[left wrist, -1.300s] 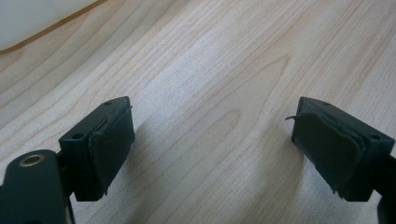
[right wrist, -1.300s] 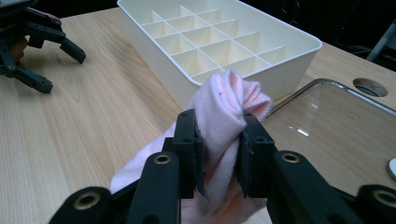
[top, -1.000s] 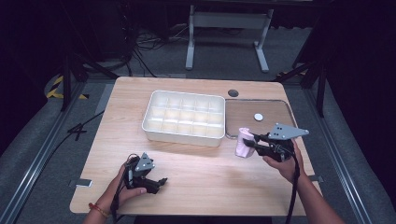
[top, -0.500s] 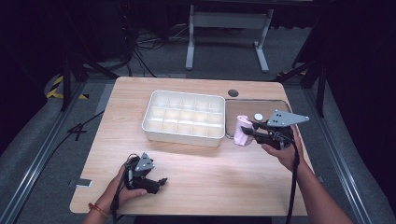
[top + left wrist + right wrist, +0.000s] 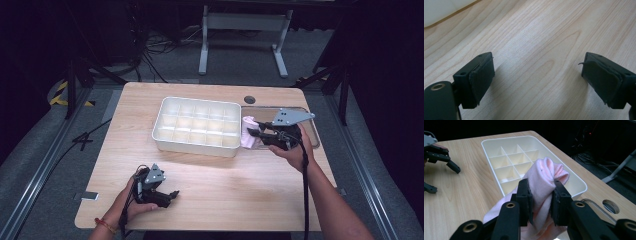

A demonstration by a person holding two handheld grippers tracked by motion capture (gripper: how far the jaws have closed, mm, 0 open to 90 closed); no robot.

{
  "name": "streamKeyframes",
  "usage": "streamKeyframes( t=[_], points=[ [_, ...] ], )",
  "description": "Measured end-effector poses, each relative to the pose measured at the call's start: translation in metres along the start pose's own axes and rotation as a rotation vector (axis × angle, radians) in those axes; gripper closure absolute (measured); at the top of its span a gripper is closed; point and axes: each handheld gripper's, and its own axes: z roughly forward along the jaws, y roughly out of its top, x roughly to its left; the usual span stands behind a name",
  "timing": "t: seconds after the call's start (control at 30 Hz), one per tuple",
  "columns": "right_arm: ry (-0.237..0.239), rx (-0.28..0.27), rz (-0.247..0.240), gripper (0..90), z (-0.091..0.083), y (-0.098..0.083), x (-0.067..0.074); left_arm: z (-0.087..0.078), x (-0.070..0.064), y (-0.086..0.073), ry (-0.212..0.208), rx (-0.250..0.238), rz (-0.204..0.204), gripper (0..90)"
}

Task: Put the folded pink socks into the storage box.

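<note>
A soft pink rolled cloth [image 5: 248, 130] hangs just off the right end of the white divided tray [image 5: 197, 145]. My right gripper [image 5: 253, 133] is shut on it from the right. In the right gripper view the cloth [image 5: 546, 173] bulges up between the two pads, with the tray's empty compartments [image 5: 510, 161] right behind it. My left gripper [image 5: 173, 195] rests in a hand at the table's front left. Its jaws are open, and in the left gripper view there is only bare wood between the left gripper's [image 5: 537, 72] pads.
A clear shallow tray [image 5: 313, 134] lies at the table's right edge under my right hand. A round cable hole [image 5: 249, 99] sits behind the white tray. Open wood lies between the white tray and the front edge. The floor around is dark, with cables and a stand.
My right gripper has lifted the pink cloth and carried it away from the person and a little left, up to the tray's right end. The left gripper has stayed in place.
</note>
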Motion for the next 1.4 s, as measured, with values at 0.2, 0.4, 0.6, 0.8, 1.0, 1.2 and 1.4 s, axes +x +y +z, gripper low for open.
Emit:
streamKeyframes(
  t=[0.2, 0.4, 0.6, 0.8, 1.0, 1.2, 1.4],
  points=[
    [0.015, 0.024, -0.006, 72.0, 0.016, 0.003, -0.003, 0.000, 0.000, 0.000, 0.000, 0.000, 0.000, 11.4],
    [0.004, 0.035, 0.006, 72.0, 0.033, 0.005, -0.007, 0.000, 0.000, 0.000, 0.000, 0.000, 0.000, 11.4],
    [-0.012, 0.063, -0.014, 72.0, 0.050, 0.009, -0.003, 0.000, 0.000, 0.000, 0.003, 0.002, -0.003, 11.0],
    [-0.029, 0.111, -0.028, 72.0, 0.071, 0.008, -0.001, 0.000, 0.000, 0.000, 0.002, 0.000, -0.003, 11.0],
    [-0.056, 0.157, -0.039, 71.8, 0.090, 0.001, 0.001, 0.000, 0.000, 0.000, 0.003, 0.000, -0.004, 10.9],
    [-0.078, 0.202, -0.064, 71.7, 0.101, -0.007, 0.004, -0.001, 0.000, 0.000, 0.008, 0.002, 0.003, 10.9],
    [-0.058, 0.236, -0.084, 71.4, 0.105, -0.009, 0.006, -0.001, 0.000, -0.001, 0.005, 0.001, -0.004, 11.0]
  ],
)
